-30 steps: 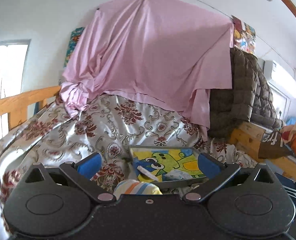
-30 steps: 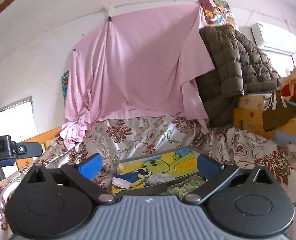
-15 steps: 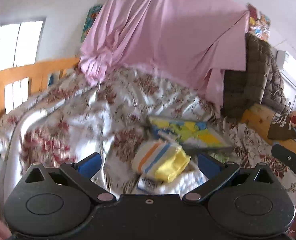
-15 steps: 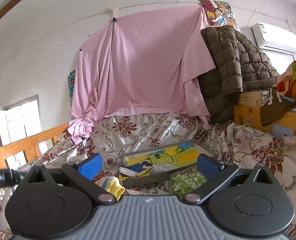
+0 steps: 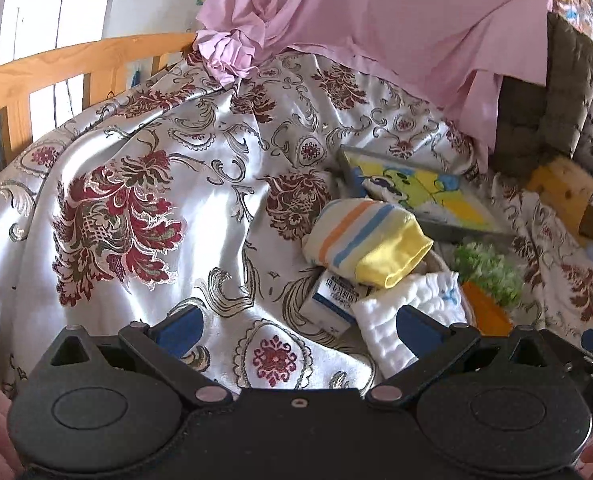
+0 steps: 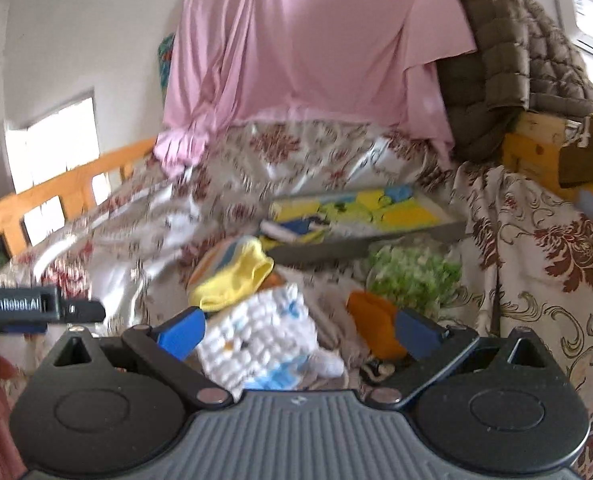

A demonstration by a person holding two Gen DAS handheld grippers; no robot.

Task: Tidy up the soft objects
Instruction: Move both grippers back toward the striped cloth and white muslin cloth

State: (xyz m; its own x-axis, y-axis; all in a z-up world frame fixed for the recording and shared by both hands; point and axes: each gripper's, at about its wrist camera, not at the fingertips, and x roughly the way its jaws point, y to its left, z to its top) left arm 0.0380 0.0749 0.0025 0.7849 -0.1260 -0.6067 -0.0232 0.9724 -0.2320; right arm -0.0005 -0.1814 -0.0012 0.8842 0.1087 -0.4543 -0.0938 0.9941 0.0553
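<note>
A striped sock with a yellow cuff [image 5: 366, 238] lies on the floral bedspread [image 5: 144, 184], also in the right wrist view [image 6: 232, 272]. A white waffle cloth [image 5: 408, 312] lies in front of it, seen too in the right wrist view [image 6: 260, 336]. A small blue and white box [image 5: 332, 300] sits between them. A plush carrot shows orange [image 6: 372, 328] with a green top [image 6: 412, 276]. My left gripper [image 5: 296, 328] is open above the bedspread, left of the pile. My right gripper [image 6: 298, 330] is open over the white cloth.
A grey tray with a yellow cartoon picture [image 5: 420, 196] lies behind the pile. A pink sheet [image 5: 376, 20] hangs on the wall. A wooden bed rail [image 5: 56, 68] runs at left. A brown quilted jacket [image 6: 508, 60] hangs at right.
Both grippers have tilted down and come closer to the pile of soft things. The sock, cloth and carrot now fill more of both views.
</note>
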